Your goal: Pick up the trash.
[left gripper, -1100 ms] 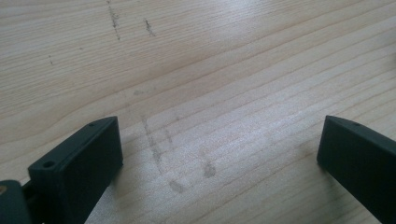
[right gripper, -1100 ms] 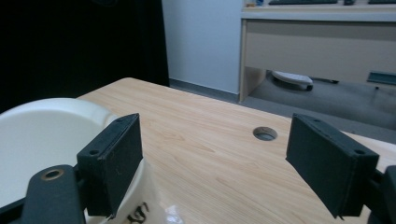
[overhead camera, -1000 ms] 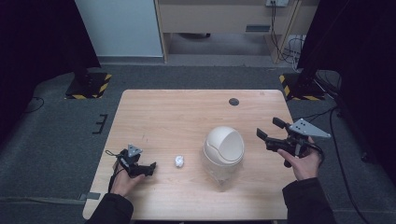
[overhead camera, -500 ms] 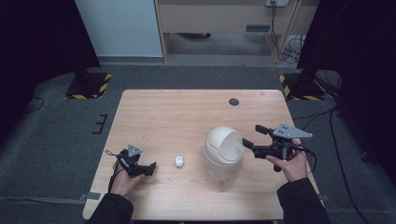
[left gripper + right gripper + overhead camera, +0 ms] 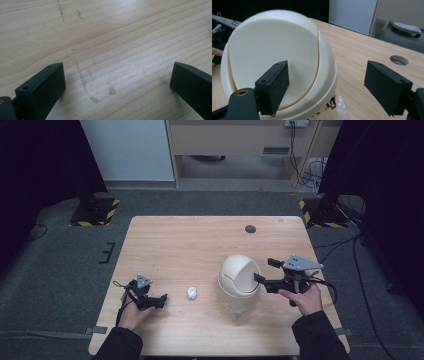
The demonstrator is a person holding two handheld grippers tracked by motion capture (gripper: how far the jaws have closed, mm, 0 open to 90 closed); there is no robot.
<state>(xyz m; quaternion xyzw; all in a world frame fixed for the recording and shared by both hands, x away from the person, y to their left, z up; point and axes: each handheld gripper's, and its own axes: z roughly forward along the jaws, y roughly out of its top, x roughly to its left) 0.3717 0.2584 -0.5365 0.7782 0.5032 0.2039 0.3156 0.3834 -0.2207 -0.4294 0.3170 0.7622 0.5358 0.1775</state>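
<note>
— While one jaw of the right hand-held gripper (image 5: 264,271) rests against the swing flap, what do the jaws hold?

— Nothing. In the right gripper view they stand wide apart, empty; the left jaw sits in front of the cream flap of a domed bin (image 5: 279,67), the right jaw over bare wood. From the high view the bin (image 5: 239,279) stands right of centre on the near half of the table (image 5: 200,245), and the gripper reaches it from the right, held in the person's right hand (image 5: 300,297).

— And the left hand-held gripper (image 5: 159,300)?

— Also spread open and empty. Its own view shows two black jaws far apart over pale wood grain with a few grey scuff marks. From above it lies low at the near left of the table, in the person's left hand (image 5: 132,312), jaws pointing right.

— What lies between the two?

— A small crumpled white ball (image 5: 192,292), on the table, just right of the left gripper's tips and left of the bin, touching neither.

— Anything farther off?

— A round dark cable hole (image 5: 250,229) near the far edge of the table. Beyond it, grey carpet, a white panel (image 5: 127,147) and a wooden cabinet (image 5: 235,137); yellow-and-black striped stand bases (image 5: 95,212) sit on the floor at far left and far right.
</note>
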